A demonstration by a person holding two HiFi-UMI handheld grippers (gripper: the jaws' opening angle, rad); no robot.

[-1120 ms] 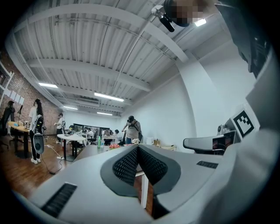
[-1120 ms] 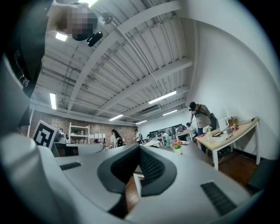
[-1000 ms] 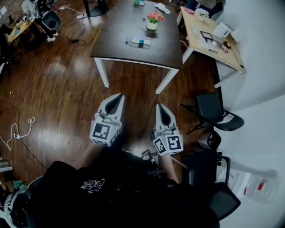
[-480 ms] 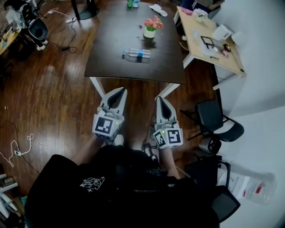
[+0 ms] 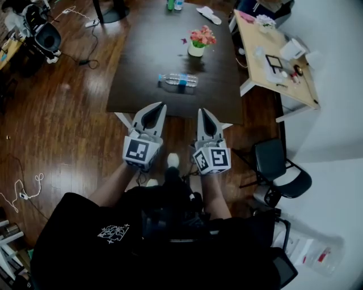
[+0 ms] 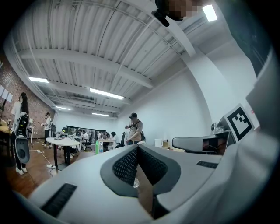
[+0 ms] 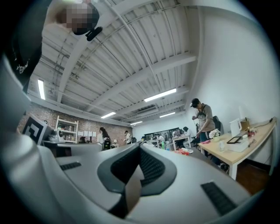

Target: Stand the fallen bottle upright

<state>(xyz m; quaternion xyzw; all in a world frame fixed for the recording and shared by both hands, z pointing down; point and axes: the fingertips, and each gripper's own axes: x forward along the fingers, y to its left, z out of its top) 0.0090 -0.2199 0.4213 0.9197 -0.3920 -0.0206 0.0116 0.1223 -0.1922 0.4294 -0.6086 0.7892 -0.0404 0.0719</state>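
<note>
A clear plastic bottle with a blue label lies on its side on the dark table, seen in the head view. Both grippers are held level just short of the table's near edge. The tip of my left gripper is below and left of the bottle. My right gripper sits below and right of it. Each has its jaws shut with nothing between them. From the left gripper view, the left gripper hides the bottle. The right gripper view shows only the right gripper and the room beyond.
A pot of pink flowers stands on the table beyond the bottle, with small bottles and a white cloth at the far end. A light wooden desk and a black chair are on the right. A person stands farther off.
The table and the lying bottle have come closer to both grippers, whose tips now reach the table's near edge. Both pairs of jaws stay shut.
</note>
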